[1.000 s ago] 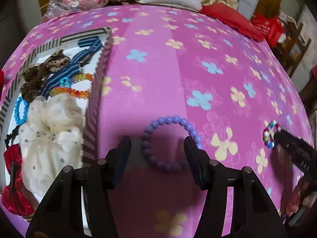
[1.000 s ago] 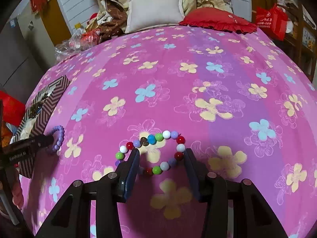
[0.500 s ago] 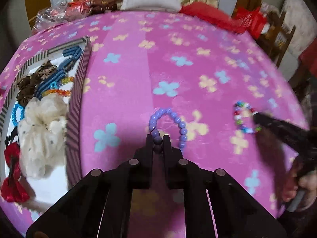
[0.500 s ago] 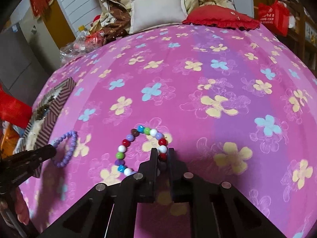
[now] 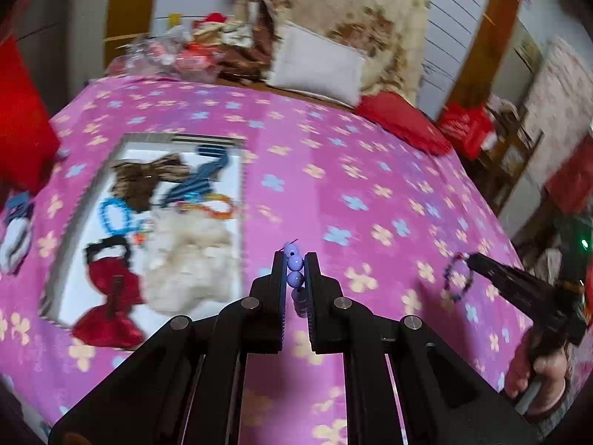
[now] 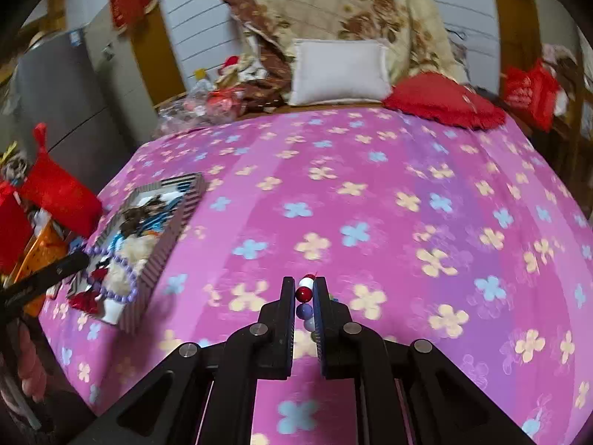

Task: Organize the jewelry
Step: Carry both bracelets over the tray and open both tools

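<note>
My left gripper (image 5: 295,259) is shut on a purple bead bracelet (image 5: 295,277), held in the air to the right of the striped jewelry box (image 5: 242,222). In the right wrist view that bracelet (image 6: 124,278) hangs in front of the box (image 6: 163,244). My right gripper (image 6: 304,284) is shut on a multicolour bead bracelet (image 6: 304,293), lifted above the pink flowered bedspread (image 6: 370,204). The same bracelet shows in the left wrist view (image 5: 457,278), hanging from the right gripper's tip. The box holds hair bows, a white scrunchie (image 5: 185,259) and bead bracelets.
A white pillow (image 6: 339,70) and a red cushion (image 6: 444,100) lie at the head of the bed. Plastic bags with clutter (image 6: 218,100) sit at the far left corner. Red items (image 6: 59,196) lie left of the box.
Both grippers closed on their bracelets and lifted them off the bedspread. The left one has moved up and toward the box; both views have tilted upward.
</note>
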